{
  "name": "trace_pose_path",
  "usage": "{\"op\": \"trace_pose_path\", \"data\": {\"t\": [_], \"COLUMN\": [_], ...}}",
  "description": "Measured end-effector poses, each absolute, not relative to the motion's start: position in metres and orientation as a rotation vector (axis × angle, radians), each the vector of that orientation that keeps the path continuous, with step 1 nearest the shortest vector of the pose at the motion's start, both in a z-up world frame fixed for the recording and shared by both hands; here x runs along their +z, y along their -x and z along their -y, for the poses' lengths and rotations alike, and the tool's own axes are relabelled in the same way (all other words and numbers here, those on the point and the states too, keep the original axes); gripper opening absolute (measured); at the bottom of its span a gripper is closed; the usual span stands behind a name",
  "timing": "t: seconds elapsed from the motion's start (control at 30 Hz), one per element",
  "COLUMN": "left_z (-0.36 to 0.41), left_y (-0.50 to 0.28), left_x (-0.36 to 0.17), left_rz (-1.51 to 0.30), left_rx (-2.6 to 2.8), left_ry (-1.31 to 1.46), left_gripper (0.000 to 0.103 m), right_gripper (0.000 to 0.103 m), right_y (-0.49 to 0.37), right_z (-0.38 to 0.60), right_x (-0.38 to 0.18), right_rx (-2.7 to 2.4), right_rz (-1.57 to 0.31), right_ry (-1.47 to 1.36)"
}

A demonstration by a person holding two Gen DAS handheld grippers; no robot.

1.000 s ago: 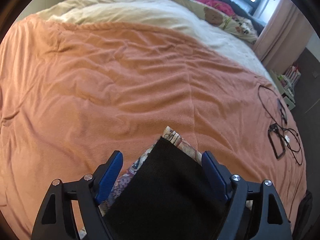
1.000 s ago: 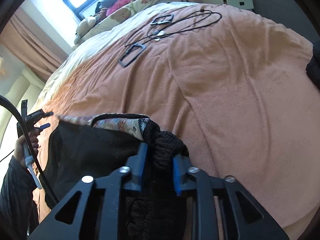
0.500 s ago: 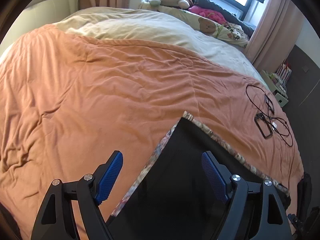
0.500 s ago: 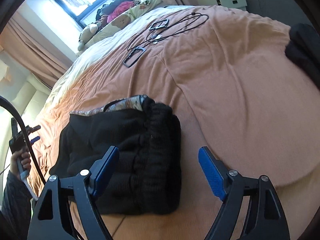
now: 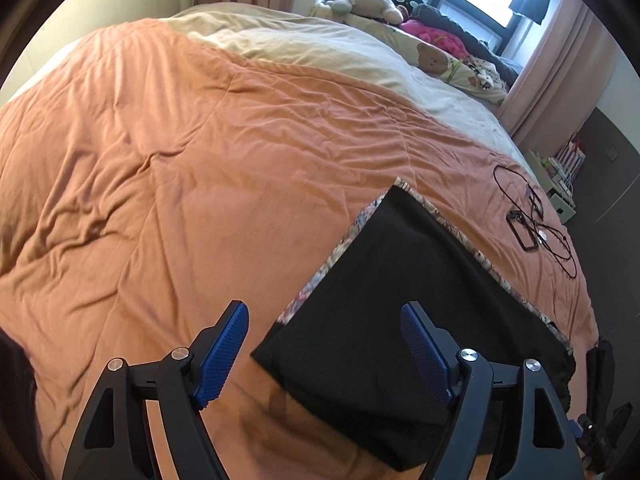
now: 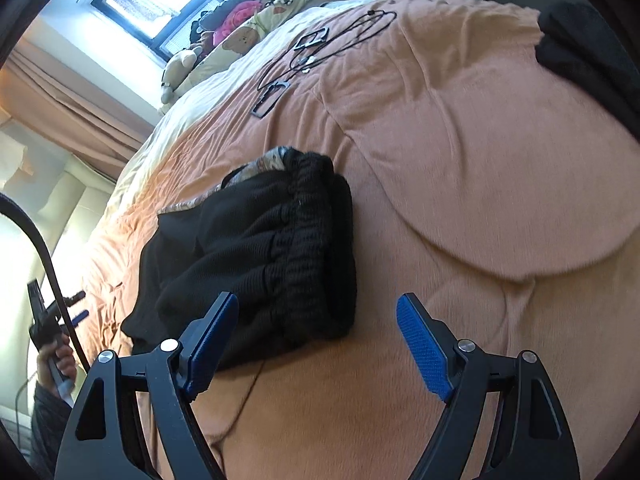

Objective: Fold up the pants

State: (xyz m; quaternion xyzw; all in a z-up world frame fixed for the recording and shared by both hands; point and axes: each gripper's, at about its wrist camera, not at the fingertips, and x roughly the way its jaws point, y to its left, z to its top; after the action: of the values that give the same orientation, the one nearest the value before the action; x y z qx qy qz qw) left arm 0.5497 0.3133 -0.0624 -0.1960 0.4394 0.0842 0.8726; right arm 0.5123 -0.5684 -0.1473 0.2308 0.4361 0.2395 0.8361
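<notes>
The black pants (image 5: 404, 312), with a patterned lining showing along their edge, lie folded flat on the orange blanket (image 5: 200, 168). My left gripper (image 5: 324, 352) hovers above their near corner; its jaws are closing slightly, with nothing pressed between the blue pads. In the right wrist view the pants (image 6: 260, 248) show their ribbed waistband end. My right gripper (image 6: 316, 344) stands open just short of it, holding nothing. The left gripper (image 6: 60, 312) appears small at the far left, in a person's hand.
Black cables and a black rectangular frame (image 5: 524, 232) lie on the blanket beyond the pants, also in the right wrist view (image 6: 272, 98). Plush toys (image 5: 360, 0) line the window. A dark garment (image 6: 592, 48) lies at the bed's right edge. A small shelf (image 5: 560, 188) stands beside the bed.
My right gripper opened, let go of the pants' waistband and drew back. My left gripper pulled back and rose off the pants, which now lie flat on the blanket.
</notes>
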Motion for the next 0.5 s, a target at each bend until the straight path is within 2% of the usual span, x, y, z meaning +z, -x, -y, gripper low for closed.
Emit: {"op": "trace_pose_path", "data": {"t": [0.13,0.5], "left_z": [-0.319,-0.333], "left_y": [-0.527,-0.486], "left_x": [-0.073,-0.117], "left_rz": [-0.931,-0.951], "left_rx": [0.188,0.193], "left_ry": [0.454,0.632], "left_gripper": [0.071,0.071], "right_gripper": [0.081,0.081], "right_y": [-0.504,-0.507], "right_z": [0.572,0.559], "right_x": [-0.16,-0.186], "right_rx": [0.529,0.637], "right_rz": [-0.952,-0.997], "right_ry": [-0.535,-0.657]}}
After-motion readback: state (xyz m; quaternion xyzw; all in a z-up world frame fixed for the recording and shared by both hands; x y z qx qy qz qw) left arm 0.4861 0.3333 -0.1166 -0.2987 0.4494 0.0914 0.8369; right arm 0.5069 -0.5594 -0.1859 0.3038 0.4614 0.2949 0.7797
